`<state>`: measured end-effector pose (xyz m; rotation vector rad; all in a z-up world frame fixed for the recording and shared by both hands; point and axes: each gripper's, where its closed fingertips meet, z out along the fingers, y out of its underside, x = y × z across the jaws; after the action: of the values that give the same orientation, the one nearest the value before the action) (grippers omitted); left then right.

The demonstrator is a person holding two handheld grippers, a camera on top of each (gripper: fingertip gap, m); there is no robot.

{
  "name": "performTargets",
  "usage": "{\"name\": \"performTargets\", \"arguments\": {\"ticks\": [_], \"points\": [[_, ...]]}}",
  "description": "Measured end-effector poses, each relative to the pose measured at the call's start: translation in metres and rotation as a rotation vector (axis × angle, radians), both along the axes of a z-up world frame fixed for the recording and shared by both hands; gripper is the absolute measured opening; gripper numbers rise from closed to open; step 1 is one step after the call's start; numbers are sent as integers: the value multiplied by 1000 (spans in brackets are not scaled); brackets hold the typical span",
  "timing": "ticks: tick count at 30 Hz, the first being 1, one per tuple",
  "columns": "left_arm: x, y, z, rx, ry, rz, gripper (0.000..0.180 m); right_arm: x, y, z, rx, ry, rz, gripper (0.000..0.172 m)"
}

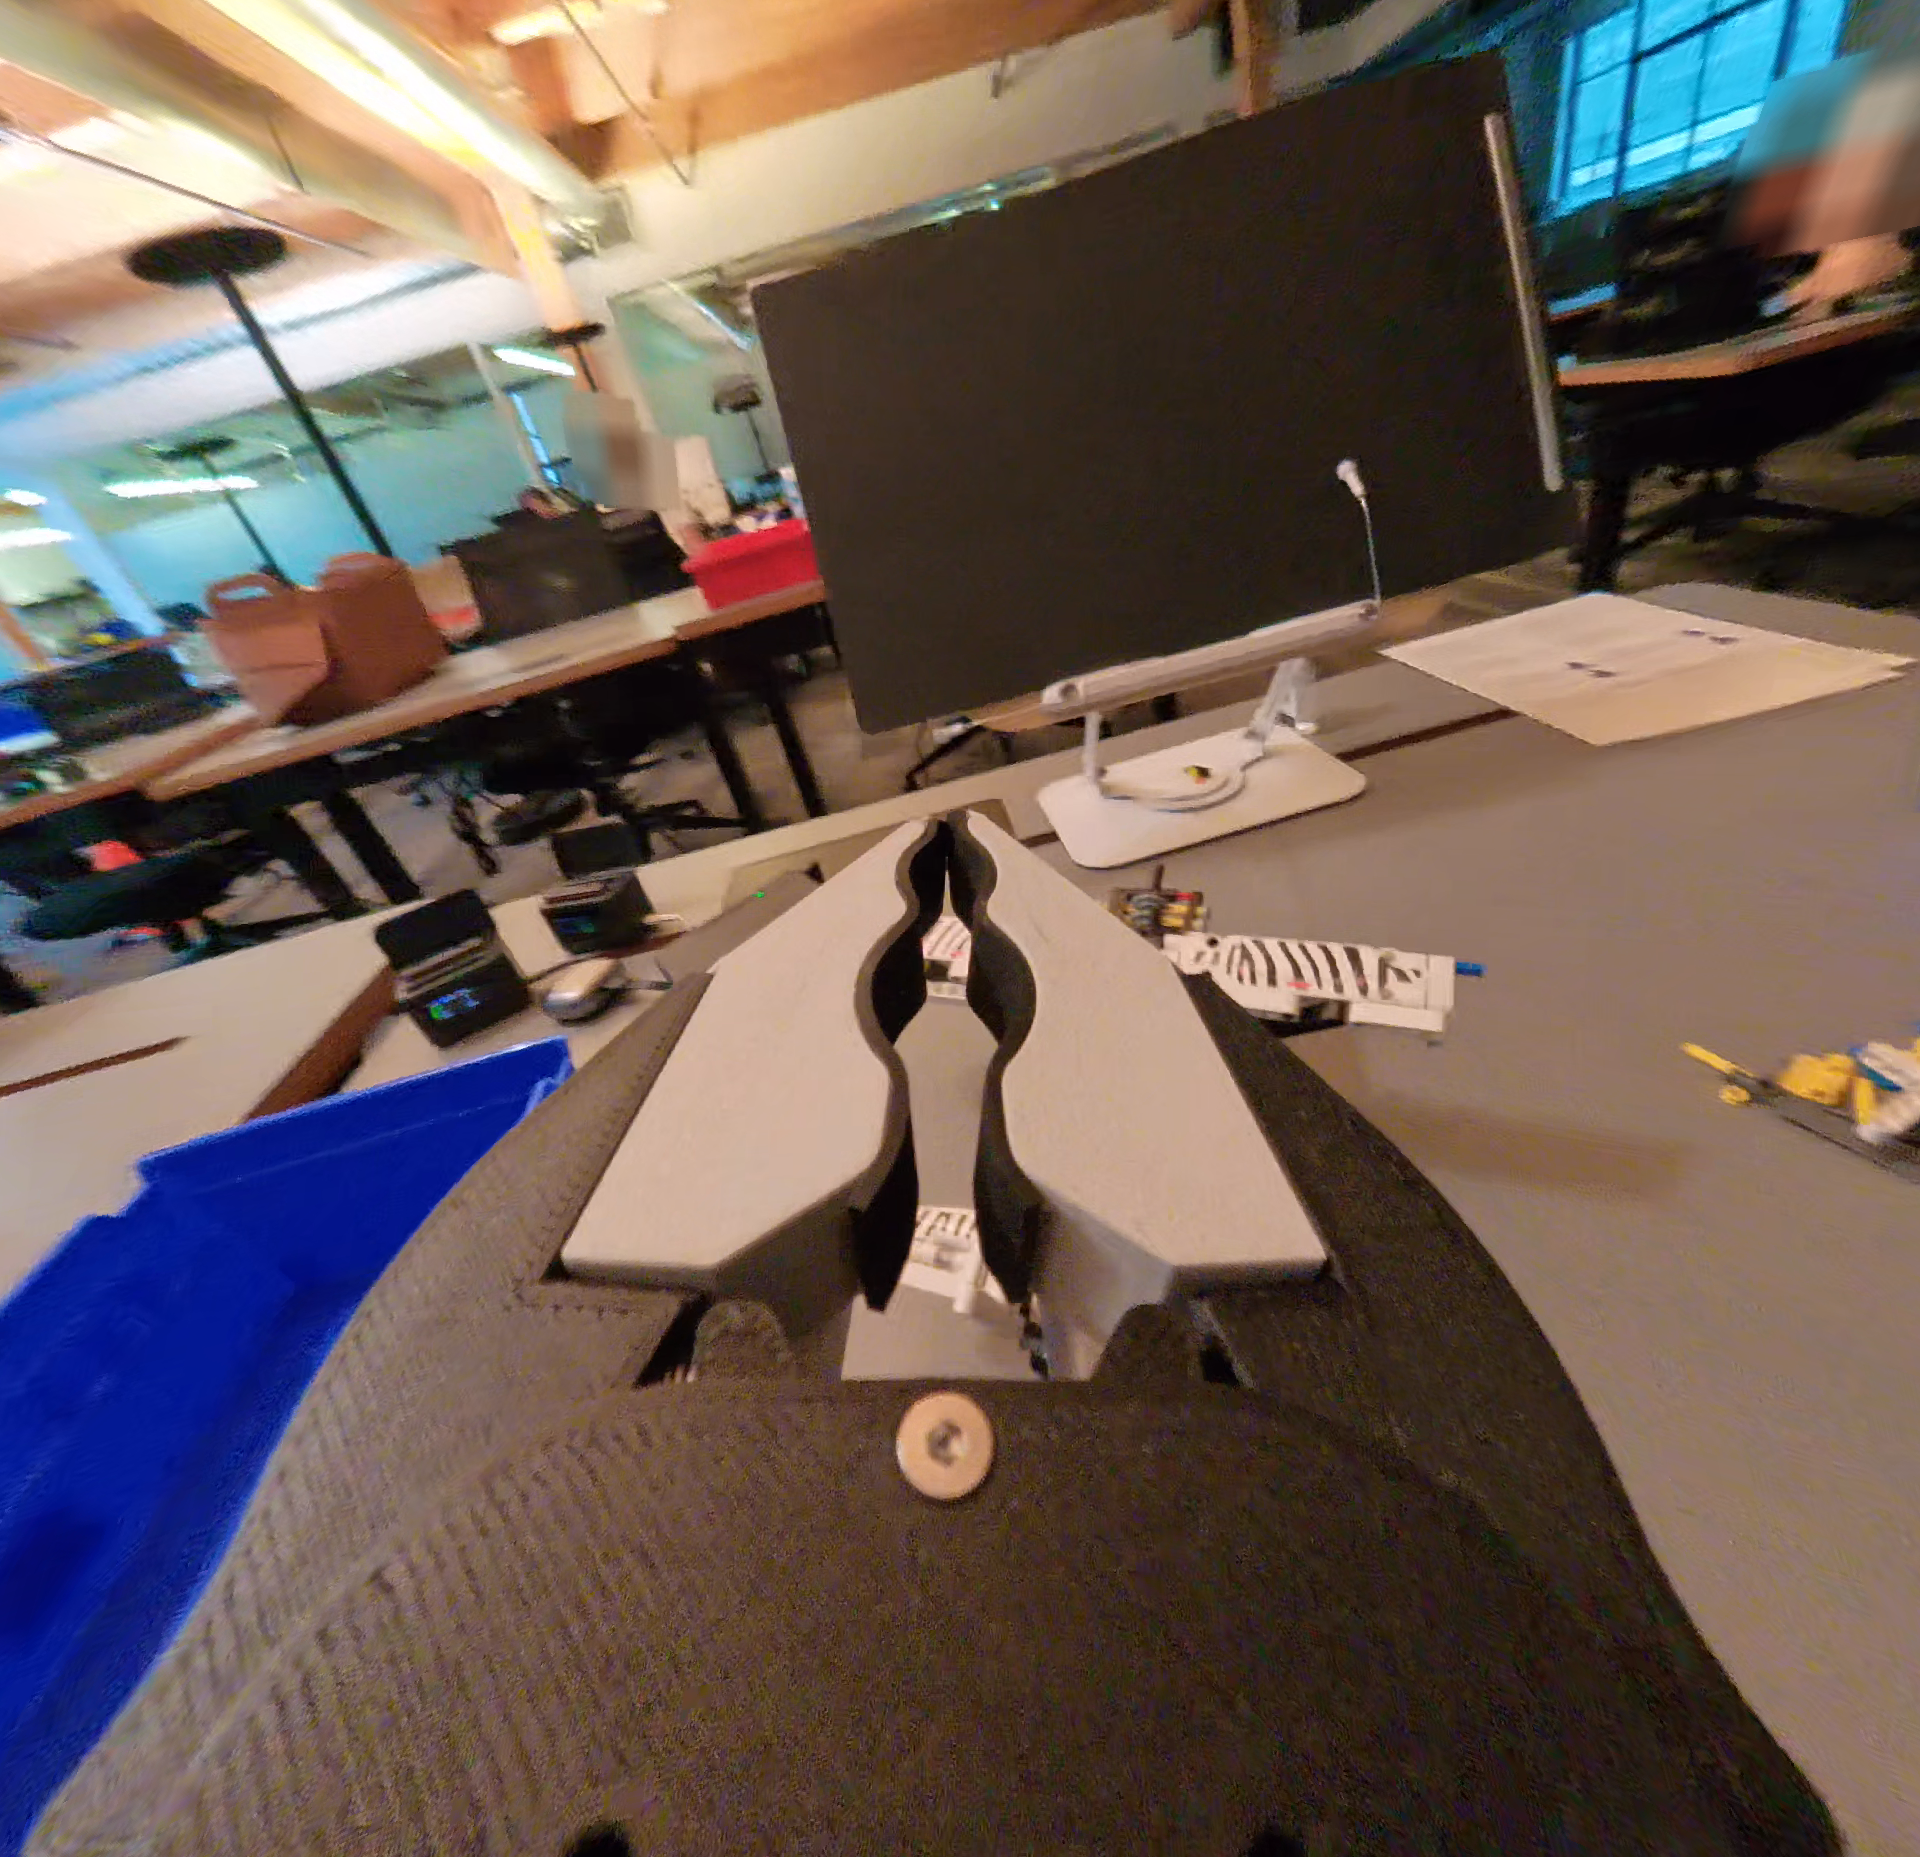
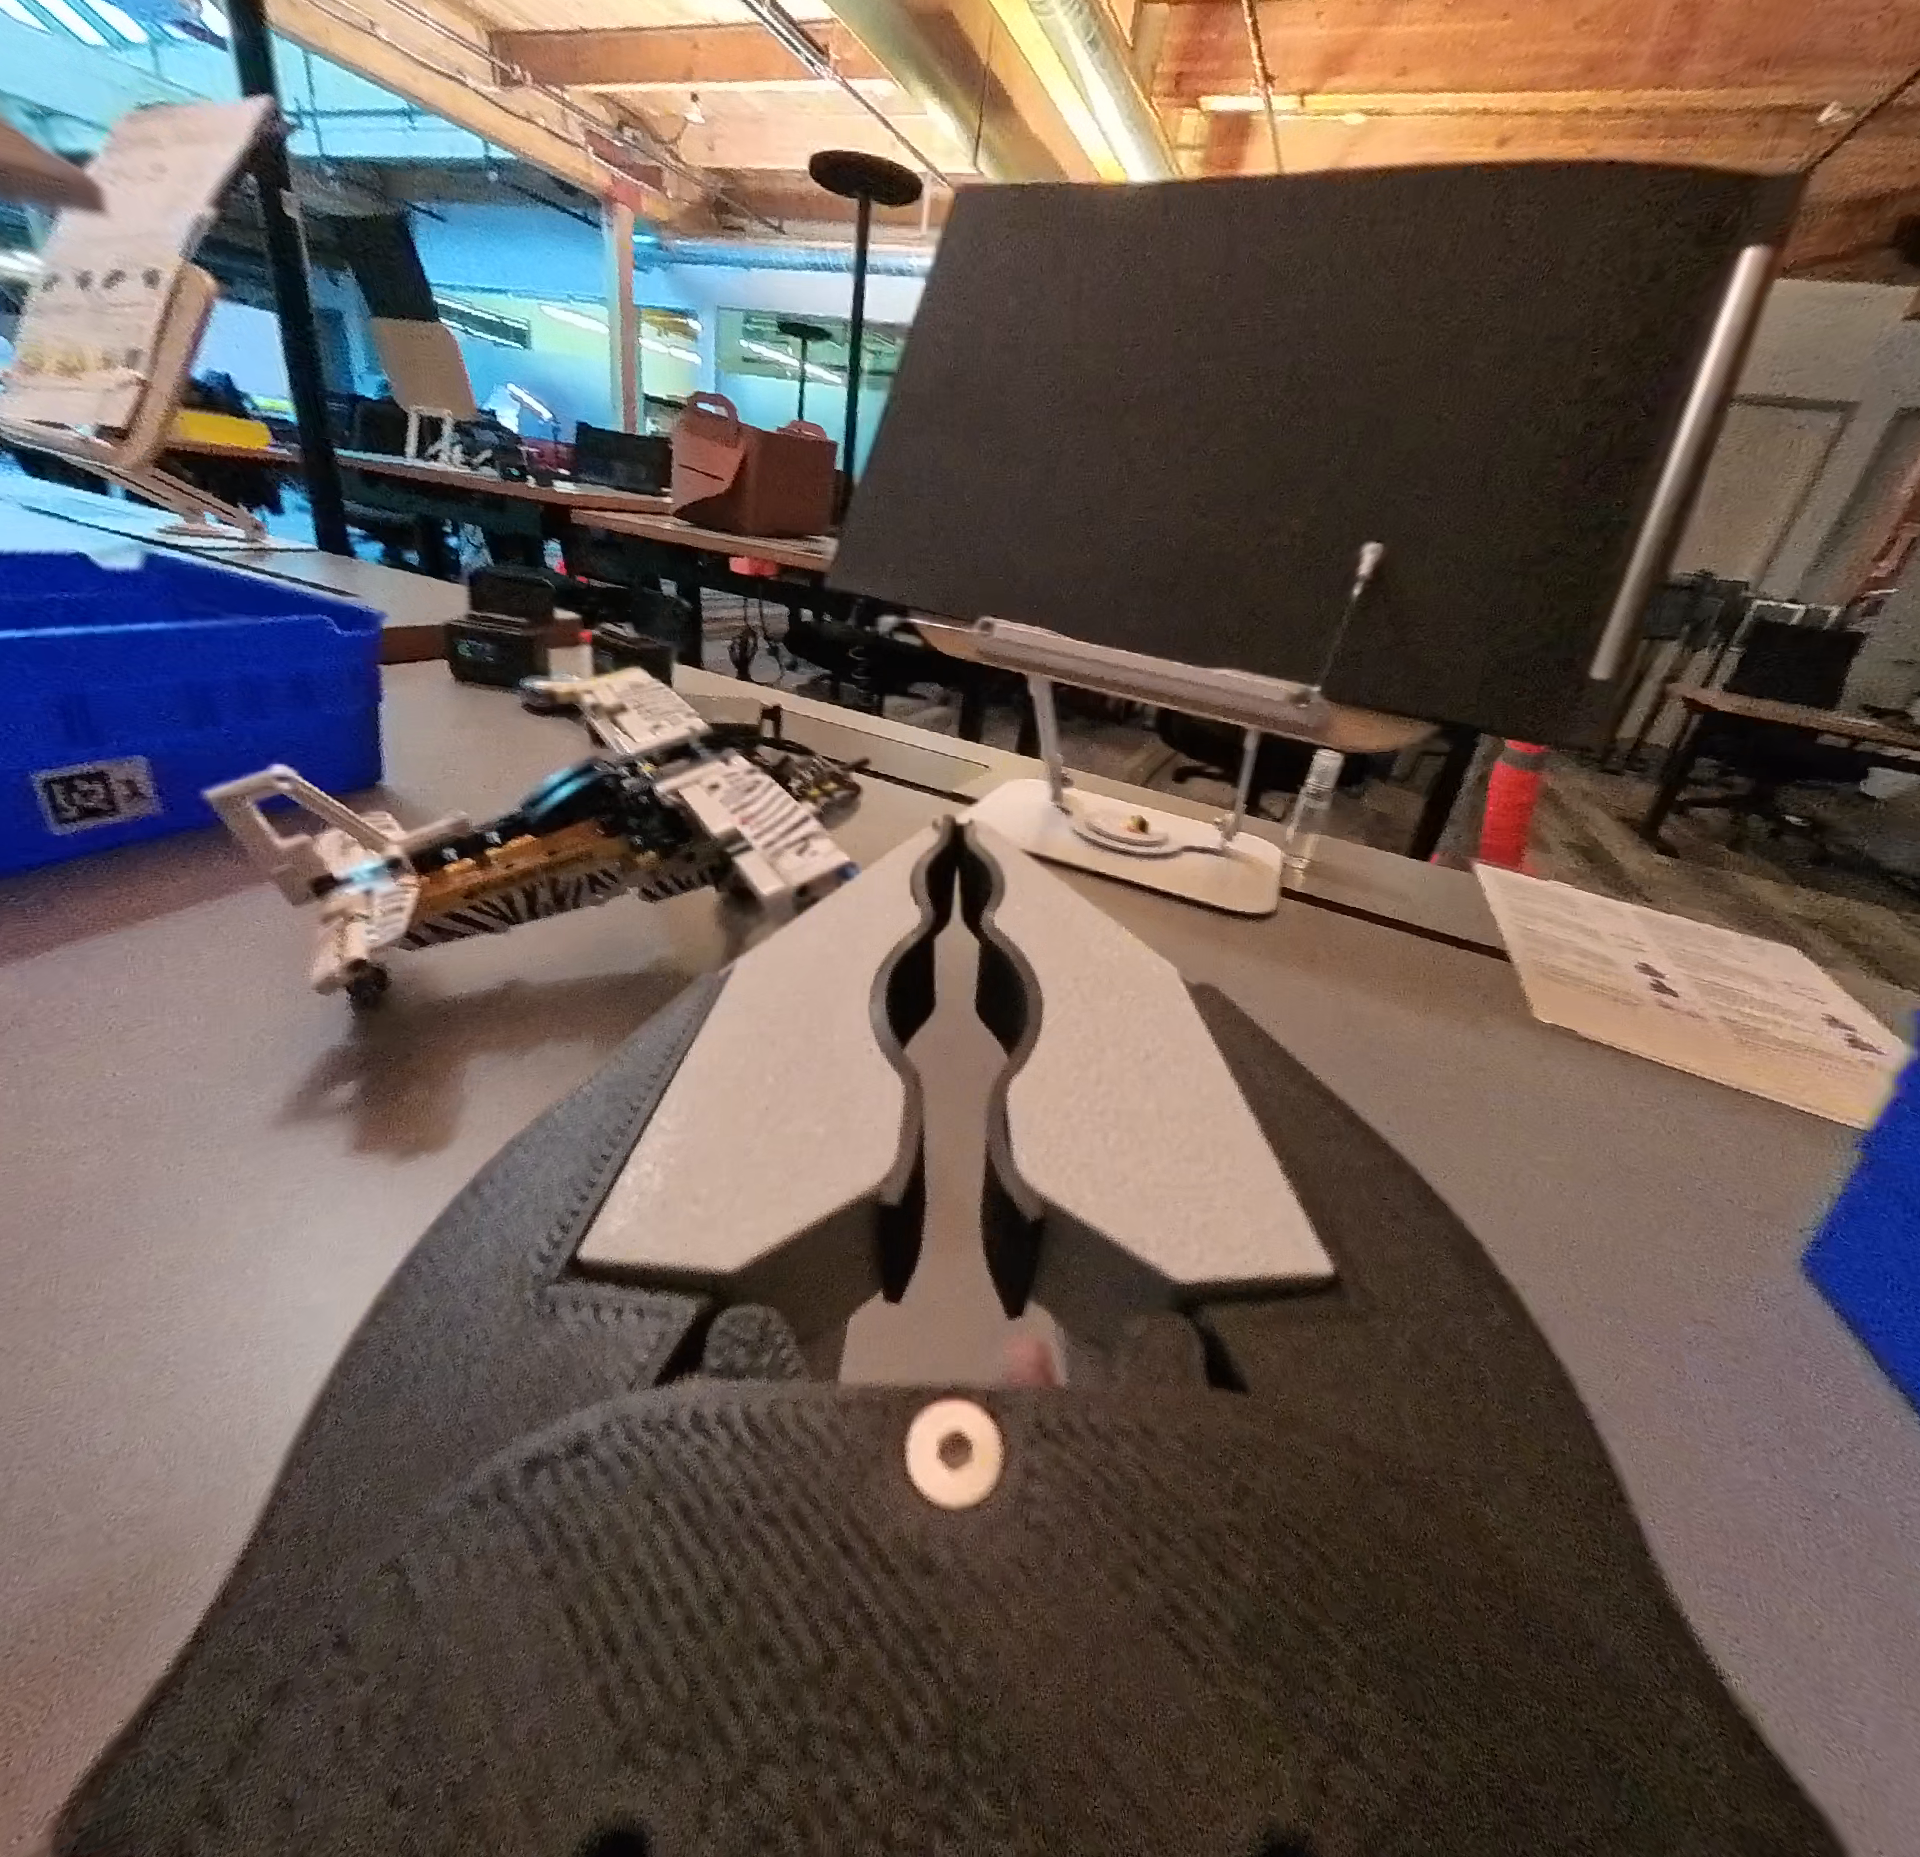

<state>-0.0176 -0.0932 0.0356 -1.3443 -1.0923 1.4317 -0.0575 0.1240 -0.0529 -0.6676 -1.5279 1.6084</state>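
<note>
Left gripper [image 1: 949, 839]: tips pressed together, nothing between them. It hangs above the grey tabletop [image 1: 1558, 1132], over a zebra-striped brick-built plane [image 1: 1309, 966]; parts of the model show through the gap behind the tips and at lower right of the fingers. A small loose block of yellow and dark bricks [image 1: 1158, 911] sits just beyond it. A pile of yellow, blue and white loose bricks [image 1: 1839, 1085] is at right edge of frame. Blue bin [image 1: 208, 1340] at lower left, close beside the gripper body.

Right gripper [image 2: 959, 839]: tips also pressed together on nothing, above bare tabletop. The plane lies to its left, mid-frame, apart from the fingers, tail fin toward the blue bin at left edge. A second blue bin corner [image 2: 1870, 1236] is at right edge.

Surface: matte grey top, seam running across the far side. White stand [image 2: 1143, 841] holding a large black board [image 2: 1299, 436] at centre-right of both views; printed paper sheet [image 2: 1683, 986] lies flat at right. Small dark chargers with lit displays [image 1: 457, 986] at the table's left end.

Room: open workshop, exposed wood ceiling beams, metal duct, strip lights. Rows of wood-topped desks behind, brown handled cardboard boxes [image 1: 322, 633], red bin [image 1: 753, 560], office chairs, black floor lamp [image 1: 208, 259], paned windows upper right of left view.
</note>
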Motion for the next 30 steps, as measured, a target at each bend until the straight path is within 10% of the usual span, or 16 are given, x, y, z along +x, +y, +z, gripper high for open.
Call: {"name": "performTargets", "arguments": {"ticks": [12, 18, 23, 30], "points": [[8, -76, -37, 41, -23, 290, 0, 34, -104, -7, -9, -132, 233, 0], [1, -50, -50, 302, -42, -14, 43, 46, -147, -32, 30, -163, 335, 8], [-17, -58, -112, 314, -223, -26, 48, 34, -180, -57, 57, -359, 468, 43], [-25, -36, -155, 490, -328, -182, 46, 6, -204, -78, -155, -770, 671, 48]]}}
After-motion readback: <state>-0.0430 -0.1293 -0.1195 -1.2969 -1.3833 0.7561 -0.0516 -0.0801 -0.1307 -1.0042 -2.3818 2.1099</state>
